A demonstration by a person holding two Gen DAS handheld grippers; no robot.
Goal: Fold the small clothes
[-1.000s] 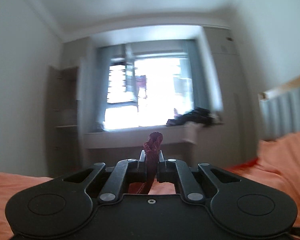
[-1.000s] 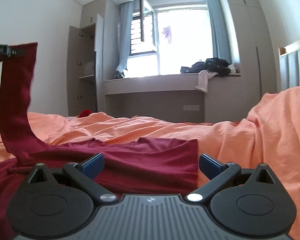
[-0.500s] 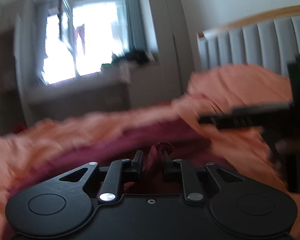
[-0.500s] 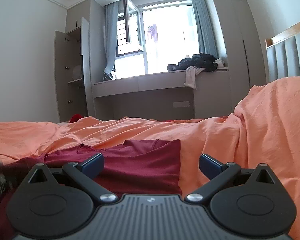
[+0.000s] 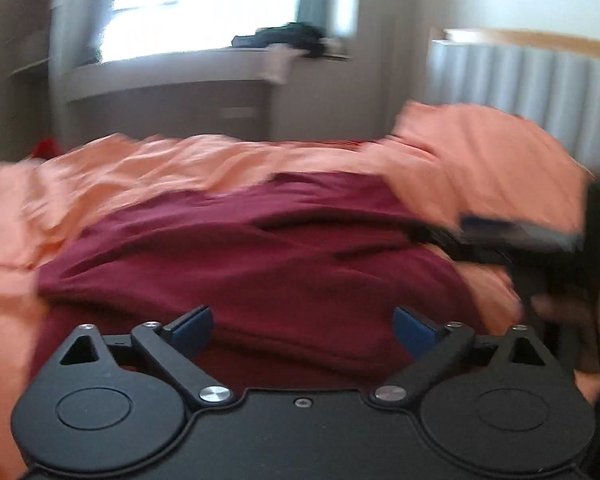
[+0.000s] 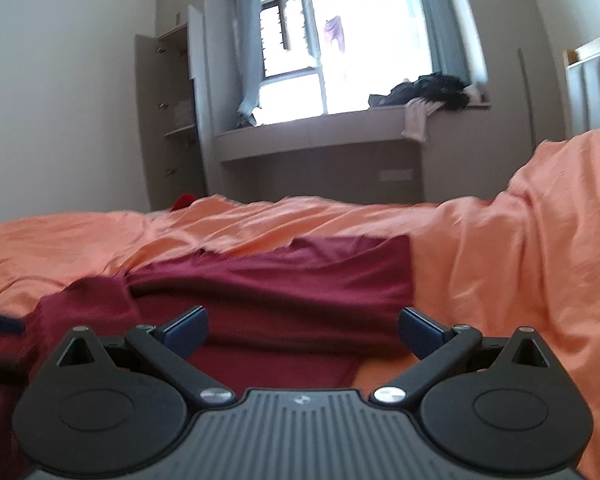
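Released by the left gripper [image 5: 303,328], now spread, the maroon garment [image 6: 284,288] lies lengthwise left-right on the orange bedsheet [image 6: 500,260]; right gripper [image 6: 302,328] spread.

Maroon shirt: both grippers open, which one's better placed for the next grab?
Left, probably. The left gripper hovers open over the middle of the maroon shirt, cloth between its fingers. The right gripper sits at the shirt's right edge, partly over the orange sheet.

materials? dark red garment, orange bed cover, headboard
Dark red garment: soft matte knit, probably cotton jersey; limp shallow folds, no sheen.
Orange bed cover: thin woven fabric; fine creases, faint sheen.
Headboard: grey channelled padding, seemingly upholstered, with a wood-look top rail; blur hides the texture.
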